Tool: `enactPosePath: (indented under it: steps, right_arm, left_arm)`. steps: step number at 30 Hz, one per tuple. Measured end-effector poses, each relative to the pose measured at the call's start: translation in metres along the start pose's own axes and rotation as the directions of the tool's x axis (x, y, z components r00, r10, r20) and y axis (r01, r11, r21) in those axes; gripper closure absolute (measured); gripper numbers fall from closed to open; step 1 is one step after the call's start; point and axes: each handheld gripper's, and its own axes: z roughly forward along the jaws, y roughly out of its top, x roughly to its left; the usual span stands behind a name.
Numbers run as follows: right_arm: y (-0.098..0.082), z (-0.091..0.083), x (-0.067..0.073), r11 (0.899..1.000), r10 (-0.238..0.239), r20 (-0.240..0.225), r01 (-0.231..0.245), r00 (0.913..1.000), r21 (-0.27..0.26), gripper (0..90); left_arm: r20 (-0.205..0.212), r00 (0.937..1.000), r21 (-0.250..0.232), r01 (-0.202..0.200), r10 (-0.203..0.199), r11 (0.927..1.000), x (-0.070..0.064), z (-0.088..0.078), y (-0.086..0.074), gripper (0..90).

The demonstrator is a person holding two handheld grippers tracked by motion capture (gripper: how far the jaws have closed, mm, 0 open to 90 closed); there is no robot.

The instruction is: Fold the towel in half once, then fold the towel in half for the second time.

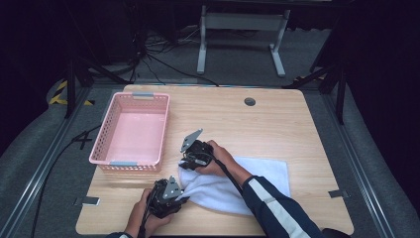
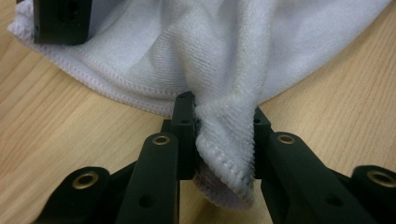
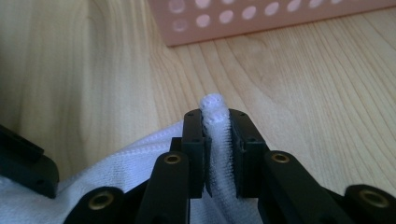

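The left gripper (image 1: 179, 194) pinches a bunched corner of the white towel (image 1: 247, 181). In the left gripper view its two black jaws press on a thick fold of terry cloth (image 2: 224, 140), whose stitched hem curls out below them, and the cloth rises off the table (image 2: 70, 130) from that grip. The person's left hand (image 1: 143, 210) holds this gripper at the near edge of the table, on the towel's near left corner.

The right gripper (image 1: 187, 161) is likewise clamped on the towel. In the right gripper view its jaws stand close together with a narrow ridge of white cloth (image 3: 217, 140) squeezed between them, the tip of the fold poking out just above the jaw ends. The right hand (image 1: 218, 157) holds it at the towel's far left corner, and a dark sleeve with a white stripe (image 1: 272, 203) crosses over the towel's near side.

The towel lies on the wooden table (image 1: 277, 124), its right part flat and its left edge gathered up between the two grippers, which are near each other. A pink perforated basket (image 1: 111, 124) stands to the left of the towel, beyond the left gripper and just beside the right one; its wall with round holes (image 3: 261, 18) shows past the right gripper's jaws. A small round grommet (image 1: 249, 101) sits in the table well beyond the towel.
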Motion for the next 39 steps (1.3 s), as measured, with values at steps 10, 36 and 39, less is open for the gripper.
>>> enactPosePath:
  steps: [10, 36, 39]
  right_arm:
    - [0.017, -0.019, 0.008, 0.996, -0.035, -0.007, 0.035, 0.9993, -0.087, 78.5]
    - [-0.024, -0.140, -0.004, 0.972, 0.013, 0.084, 0.008, 0.9964, -0.236, 77.9]
    - [-0.039, -0.155, -0.005, 0.965, 0.031, 0.088, -0.007, 0.9956, -0.261, 77.7]
  left_arm:
    - [-0.053, 0.9986, -0.070, 0.000, -0.004, 0.9976, -0.002, -0.021, -0.001, 73.4]
    - [-0.083, 0.9643, -0.129, -0.260, 0.251, 0.9568, -0.041, -0.019, 0.095, 71.7]
    - [-0.072, 0.9541, -0.125, -0.298, 0.291, 0.9465, -0.051, -0.009, 0.110, 71.5]
